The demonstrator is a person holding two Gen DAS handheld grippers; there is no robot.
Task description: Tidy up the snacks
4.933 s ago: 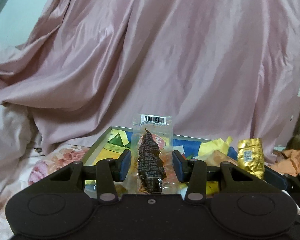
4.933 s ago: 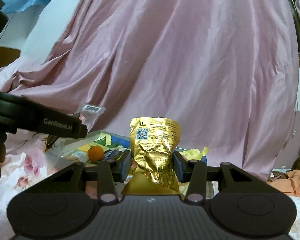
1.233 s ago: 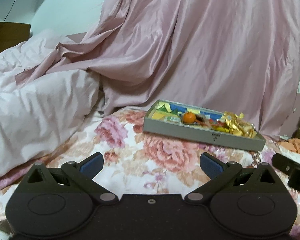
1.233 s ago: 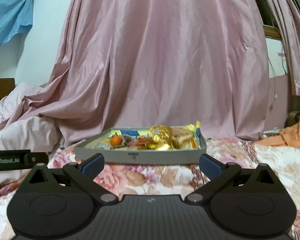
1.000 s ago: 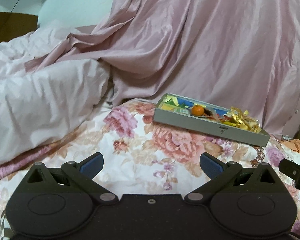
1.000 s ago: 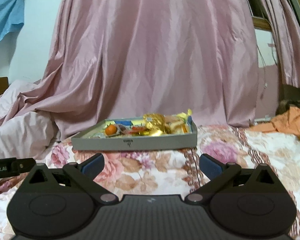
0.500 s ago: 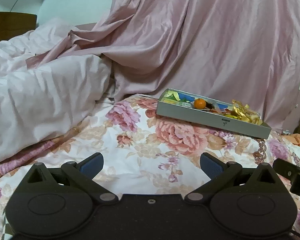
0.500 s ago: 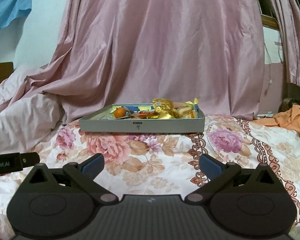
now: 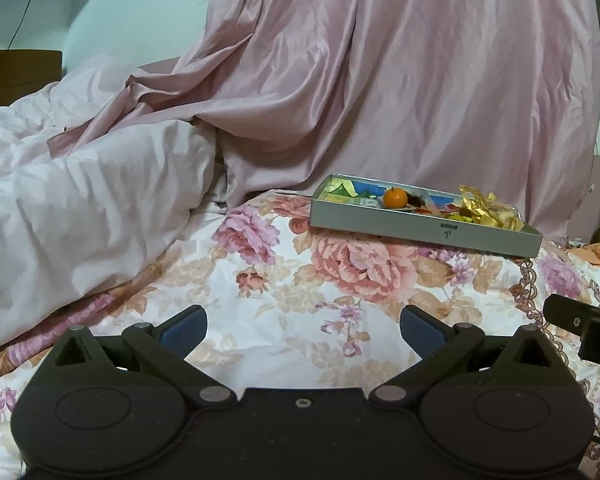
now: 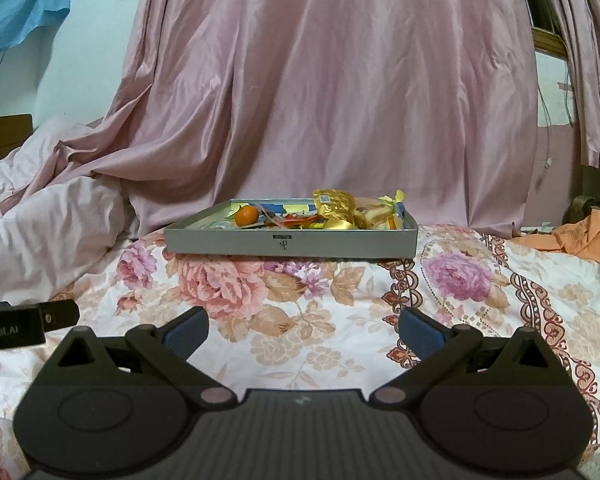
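Both tools, left tool (image 9: 302, 330) & right tool (image 10: 303, 330), gape wide, empty, over floral bedsheet (image 10: 300, 320). Grey tray (image 10: 292, 243) w/ snacks (image 10: 338, 208) sits on bed farther ahead, before pink curtain (image 10: 332, 80); white duvet (image 9: 80, 200) at left.

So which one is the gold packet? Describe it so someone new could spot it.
Find the shallow grey tray on the floral bedspread, in front of the pink curtain. The gold packet stands crumpled right of the tray's middle. It is the only shiny metallic wrapper, well right of the small round orange.
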